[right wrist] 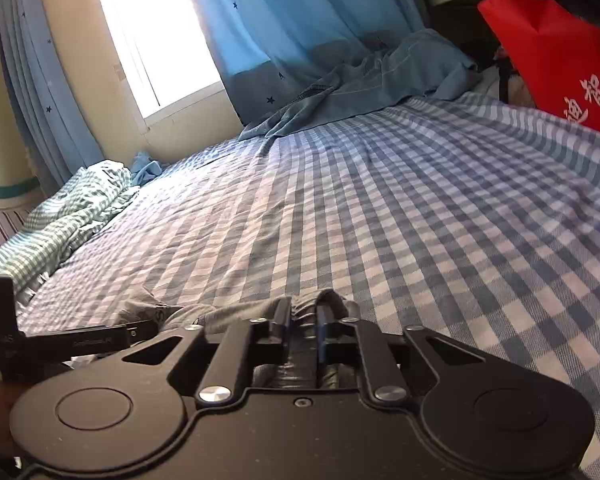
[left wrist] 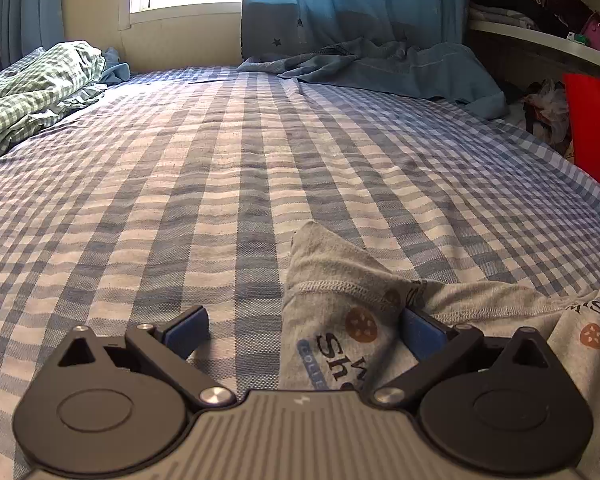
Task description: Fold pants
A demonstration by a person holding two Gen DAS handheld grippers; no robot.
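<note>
Gripping a bunched edge of the grey pants, the right tool has its jaws pinched together w/ fabric gathered between the pads, prob. the waistband or a hem, can't tell which. Clamp sits low, near the front edge of the bed, so the cloth can be dragged or lifted w/o slipping.

Left tool is apart, jaws wide, nothing squeezed. Printed grey pants lie partly between its pads: the right-hand blue pad looks to be against or half under the cloth, the left pad is over bare checked sheet. Judging by that, it's lined up to take a second hold on the stitched hem edge, so both ends are held before the fold.

Pants sit crumpled at the near edge of the bed, one corner peaked up, not flat yet; fold looks barely started.

Rest of the mattress is open checked sheet, room to spread the garment. Green checked bedding is bunched far left, a blue cloth by the curtain, red bag off the right side, all well apart from the pants.
</note>
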